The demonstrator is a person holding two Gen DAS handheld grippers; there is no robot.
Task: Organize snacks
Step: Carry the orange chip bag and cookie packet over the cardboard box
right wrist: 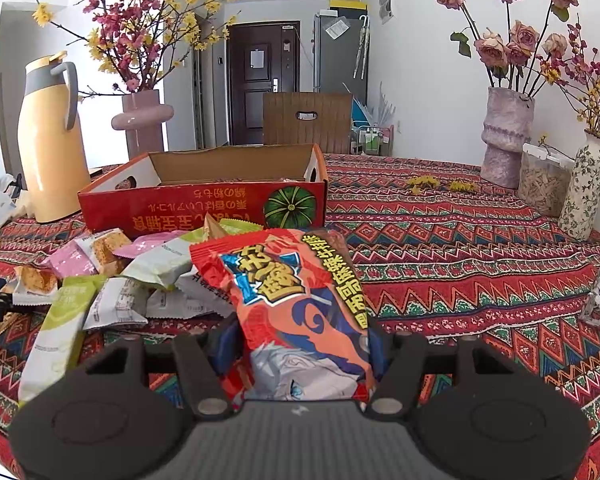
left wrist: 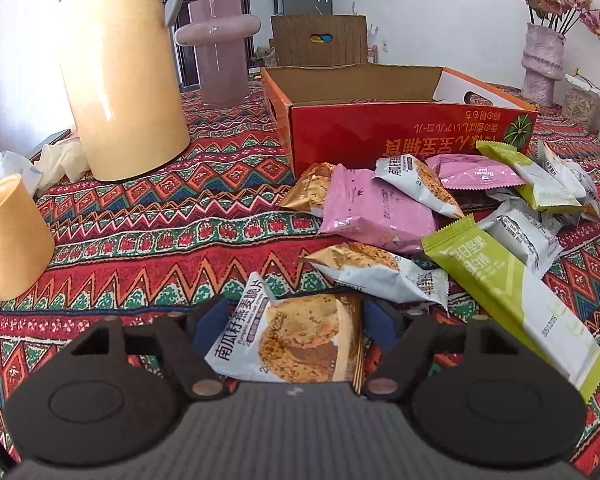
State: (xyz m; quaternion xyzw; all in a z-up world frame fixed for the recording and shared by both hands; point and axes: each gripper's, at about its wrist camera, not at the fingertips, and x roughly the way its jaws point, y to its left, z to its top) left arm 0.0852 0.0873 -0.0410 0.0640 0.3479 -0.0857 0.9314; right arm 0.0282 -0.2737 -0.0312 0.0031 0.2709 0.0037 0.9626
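1. Snack packets (left wrist: 380, 216) lie heaped on the patterned cloth, just near of the open red box (left wrist: 412, 128).
2. Left gripper (left wrist: 290, 328): jaws spread around an oat-crisp packet (left wrist: 292, 340); contact unclear. Packet's long axis crosswise.
3. Right gripper (right wrist: 300, 344) pinches the orange packet (right wrist: 292, 300), long axis pointing far toward the box, far-left.

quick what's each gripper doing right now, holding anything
Left gripper: jaws astride the oat crisp packet; cannot tell if they press it.
Right gripper: closed on the red snack packet.
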